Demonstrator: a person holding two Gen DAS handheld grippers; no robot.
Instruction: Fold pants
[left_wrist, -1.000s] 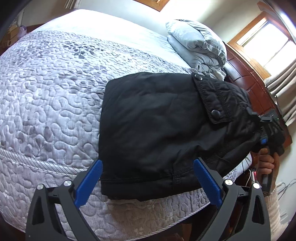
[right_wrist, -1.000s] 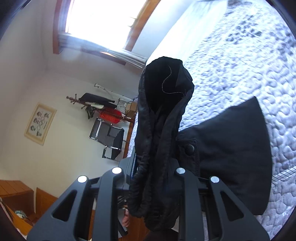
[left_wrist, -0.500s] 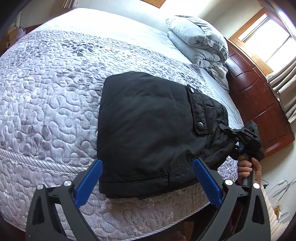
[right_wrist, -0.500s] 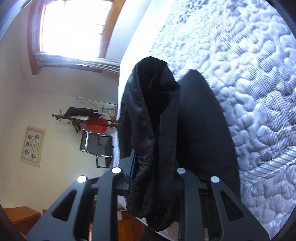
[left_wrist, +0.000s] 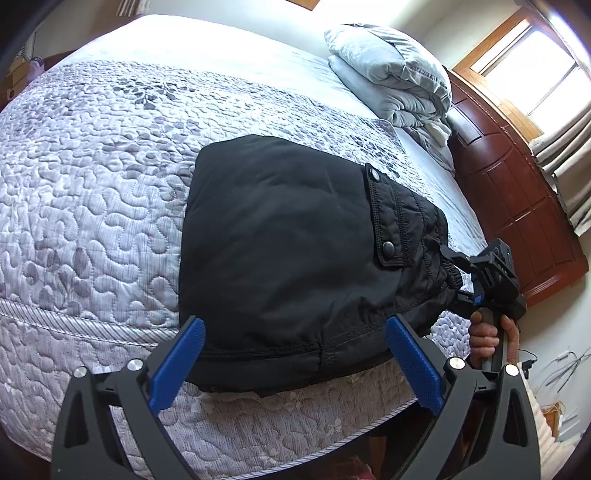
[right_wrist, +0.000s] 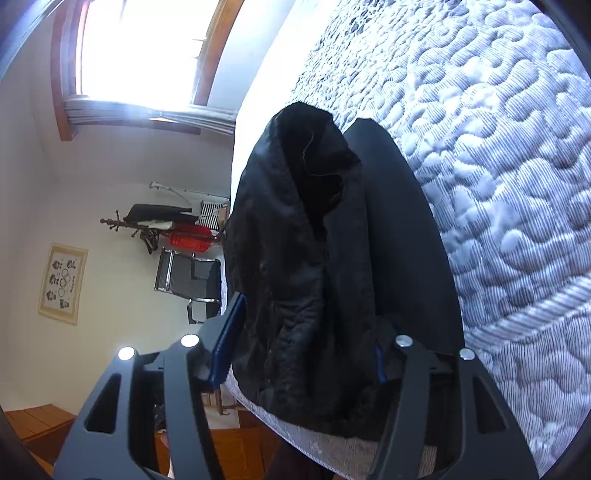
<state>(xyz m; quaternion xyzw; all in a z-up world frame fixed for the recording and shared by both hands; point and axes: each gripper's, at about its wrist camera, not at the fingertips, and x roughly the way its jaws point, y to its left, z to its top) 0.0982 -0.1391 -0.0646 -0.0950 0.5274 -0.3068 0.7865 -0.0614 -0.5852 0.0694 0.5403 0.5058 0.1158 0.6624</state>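
Observation:
Black pants (left_wrist: 288, 240) lie folded into a thick rectangle near the front edge of the bed, with a snap-flap pocket toward the right. My left gripper (left_wrist: 295, 354) is open and empty, its blue pads on either side of the fold's near edge. My right gripper (left_wrist: 456, 275) is at the pants' right end, at the bunched waistband. In the right wrist view the waistband (right_wrist: 306, 258) sits between the fingers, which have parted; the right gripper (right_wrist: 303, 354) is open around it.
The bed has a grey quilted cover (left_wrist: 96, 177). A folded grey duvet (left_wrist: 391, 85) lies at the head by the dark wooden headboard (left_wrist: 517, 206). A coat rack (right_wrist: 162, 225) and a chair (right_wrist: 192, 280) stand by the far wall.
The right gripper lowered the pants' right end onto the bed and its fingers have parted around the waistband. The left gripper stayed open at the near edge.

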